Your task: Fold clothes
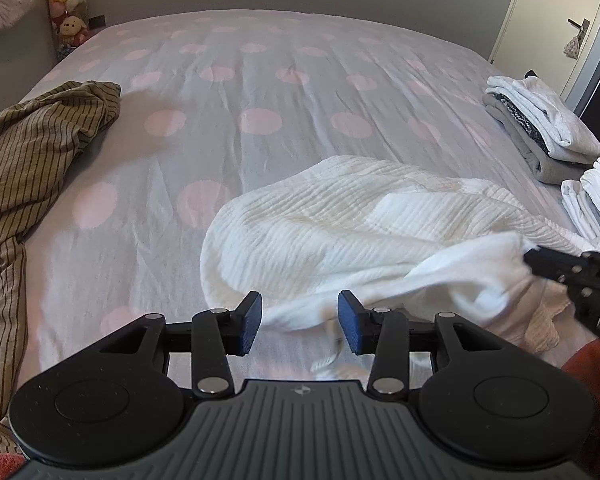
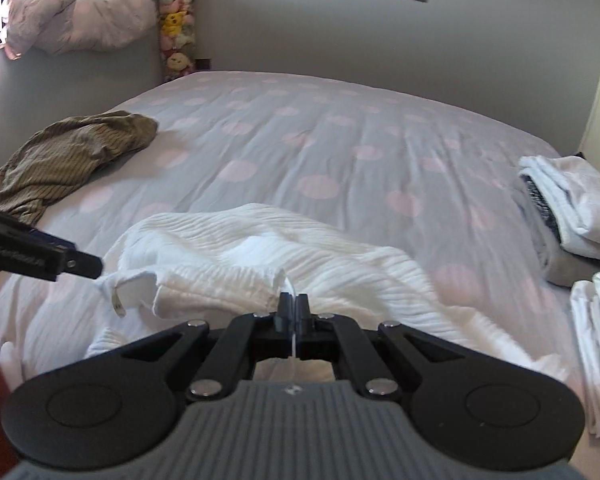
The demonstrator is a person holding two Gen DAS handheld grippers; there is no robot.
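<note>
A white crinkled garment (image 1: 340,216) lies crumpled on the near part of the bed; it also shows in the right wrist view (image 2: 260,256). My left gripper (image 1: 300,322) is open, its blue pads on either side of the garment's near edge, not closed on it. My right gripper (image 2: 294,308) is shut on a thin fold of the white garment and lifts it slightly; it shows at the right of the left wrist view (image 1: 530,258). The left gripper shows at the left of the right wrist view (image 2: 96,266).
A brown striped garment (image 1: 32,160) lies crumpled at the bed's left. Folded white and grey clothes (image 1: 540,128) are stacked at the right edge, with more folded white pieces (image 2: 596,344) nearer. The polka-dot bedsheet (image 1: 260,92) stretches beyond. Plush toys (image 2: 176,20) stand in the far corner.
</note>
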